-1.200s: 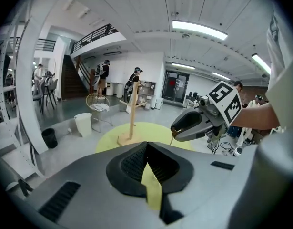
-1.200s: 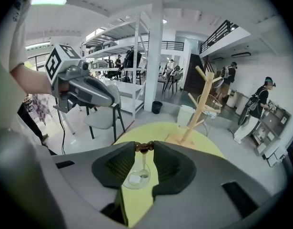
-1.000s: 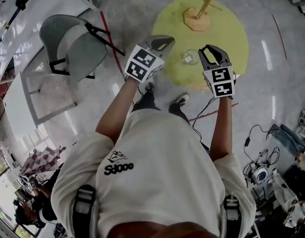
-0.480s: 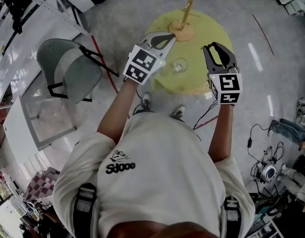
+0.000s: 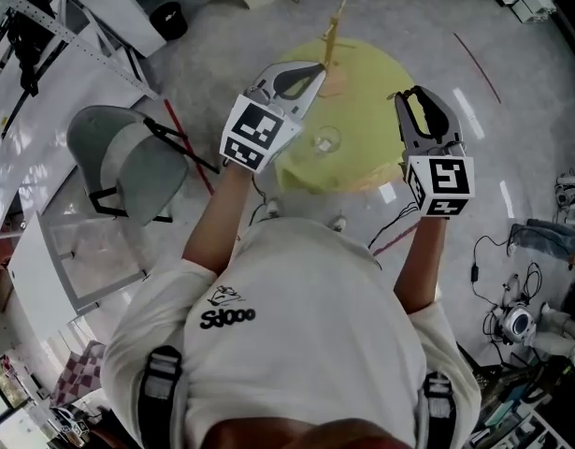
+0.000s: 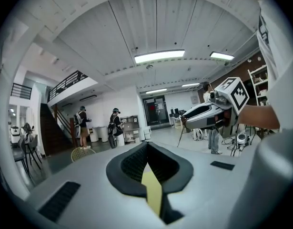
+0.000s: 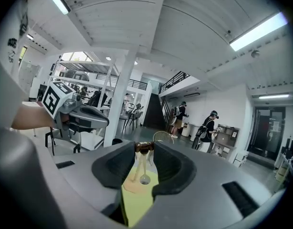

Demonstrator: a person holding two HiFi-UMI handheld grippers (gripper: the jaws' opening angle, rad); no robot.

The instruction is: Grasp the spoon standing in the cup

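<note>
A round yellow table (image 5: pixel 371 124) stands in front of me. On it are a clear glass cup (image 5: pixel 324 141) and, farther back, a wooden stand (image 5: pixel 332 59). No spoon can be made out in the cup. My left gripper (image 5: pixel 317 69) is held up over the table's near left edge, its jaws together with nothing between them (image 6: pixel 146 145). My right gripper (image 5: pixel 410 94) hovers at the table's right edge with its jaws apart. Through their gap (image 7: pixel 144 147) I see the cup (image 7: pixel 144 179) and the stand (image 7: pixel 136 168) well ahead.
A grey chair (image 5: pixel 128 162) stands on the floor at left, with red tape lines (image 5: pixel 179 138) beside it. Cables and equipment (image 5: pixel 521 316) lie at lower right. A dark bin (image 5: pixel 165 17) stands beyond the chair. Two people (image 6: pixel 113 128) stand far off in the room.
The table, cup and stand have slid up and left in the head view. Both grippers have risen and moved forward towards the table's edges. Neither jaw opening has changed.
</note>
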